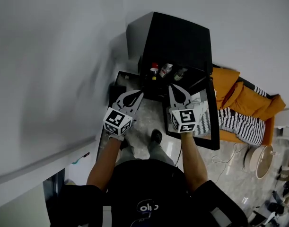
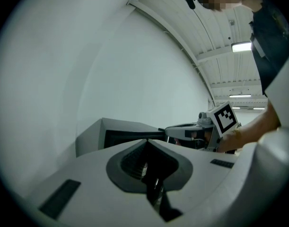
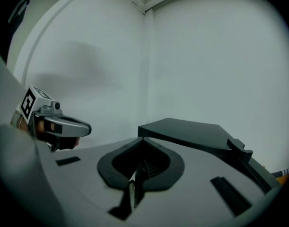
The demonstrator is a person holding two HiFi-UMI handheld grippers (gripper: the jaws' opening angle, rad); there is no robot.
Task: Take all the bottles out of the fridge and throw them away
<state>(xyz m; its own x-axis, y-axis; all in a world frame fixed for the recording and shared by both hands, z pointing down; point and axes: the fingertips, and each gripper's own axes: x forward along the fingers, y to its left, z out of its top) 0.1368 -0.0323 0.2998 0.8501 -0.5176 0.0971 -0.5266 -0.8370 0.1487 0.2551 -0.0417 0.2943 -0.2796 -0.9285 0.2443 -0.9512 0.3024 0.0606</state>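
Holds left gripper and right gripper side by side, both with jaws pressed together on nothing. Faces fridge with door swung open to the right, and bottles upright at its open front, just beyond the tips.

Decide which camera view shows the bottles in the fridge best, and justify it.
The head view: it looks down into the open fridge, where the bottles stand. Both gripper views show only the fridge's dark outside; no bottle can be made out there.
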